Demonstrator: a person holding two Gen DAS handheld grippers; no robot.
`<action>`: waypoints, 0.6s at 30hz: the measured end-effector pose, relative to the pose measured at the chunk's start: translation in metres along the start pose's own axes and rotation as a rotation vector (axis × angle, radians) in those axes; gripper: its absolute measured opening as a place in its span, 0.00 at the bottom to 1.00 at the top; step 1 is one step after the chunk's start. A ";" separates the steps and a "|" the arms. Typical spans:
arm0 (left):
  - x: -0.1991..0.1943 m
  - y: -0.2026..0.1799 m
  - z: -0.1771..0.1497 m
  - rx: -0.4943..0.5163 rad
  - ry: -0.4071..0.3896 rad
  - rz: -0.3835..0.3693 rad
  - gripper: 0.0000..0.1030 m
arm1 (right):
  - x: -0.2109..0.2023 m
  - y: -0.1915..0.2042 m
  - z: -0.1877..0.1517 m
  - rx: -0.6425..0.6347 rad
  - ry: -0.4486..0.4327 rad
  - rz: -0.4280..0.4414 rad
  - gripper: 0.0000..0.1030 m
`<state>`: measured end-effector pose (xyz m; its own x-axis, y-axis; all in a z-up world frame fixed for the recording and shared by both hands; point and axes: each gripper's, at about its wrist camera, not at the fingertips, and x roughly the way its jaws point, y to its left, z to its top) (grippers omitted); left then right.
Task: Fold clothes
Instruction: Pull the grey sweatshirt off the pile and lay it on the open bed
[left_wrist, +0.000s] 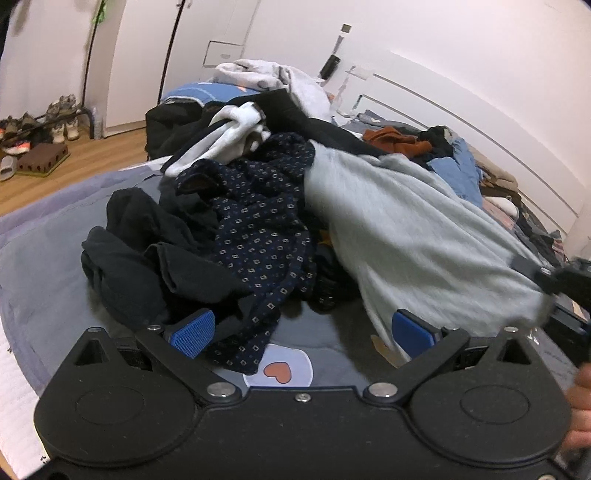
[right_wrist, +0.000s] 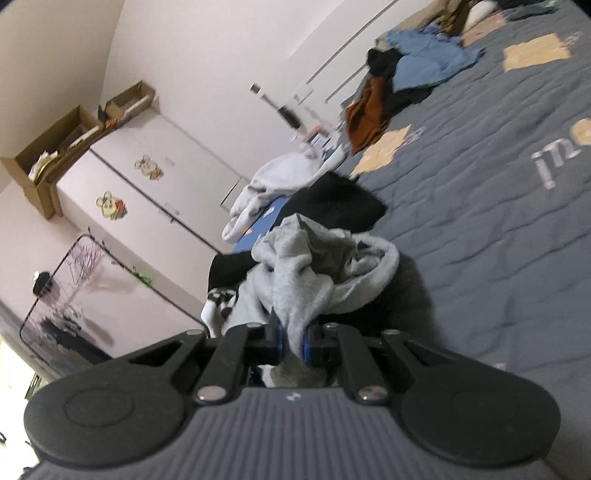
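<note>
While stretched taut, grey sweatshirt looks pale, fleecy | right hand-held gripper clamps its edge | left hand-held gripper gapes empty

We see a bed covered by a grey quilted bedspread with tan patches and pale lettering. On it lies a heap of clothes: a black garment, a dark patterned shirt and a light grey sweatshirt side by side, touching. Farther along we find a rust-brown garment beside a blue one.
</note>
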<state>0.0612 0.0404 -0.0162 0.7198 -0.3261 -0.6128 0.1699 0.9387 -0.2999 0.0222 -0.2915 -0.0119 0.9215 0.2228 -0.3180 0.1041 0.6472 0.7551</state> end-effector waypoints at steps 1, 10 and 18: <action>0.000 -0.002 0.000 0.008 -0.001 -0.001 1.00 | -0.011 -0.003 0.002 0.005 -0.008 -0.008 0.09; 0.000 -0.026 -0.017 0.086 0.016 -0.049 1.00 | -0.121 -0.039 0.016 0.014 -0.106 -0.144 0.09; 0.000 -0.062 -0.044 0.194 0.063 -0.136 1.00 | -0.197 -0.077 0.003 -0.014 -0.107 -0.304 0.09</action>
<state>0.0209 -0.0231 -0.0298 0.6393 -0.4512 -0.6227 0.3927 0.8878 -0.2401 -0.1665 -0.3876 -0.0054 0.8832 -0.0602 -0.4651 0.3766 0.6821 0.6268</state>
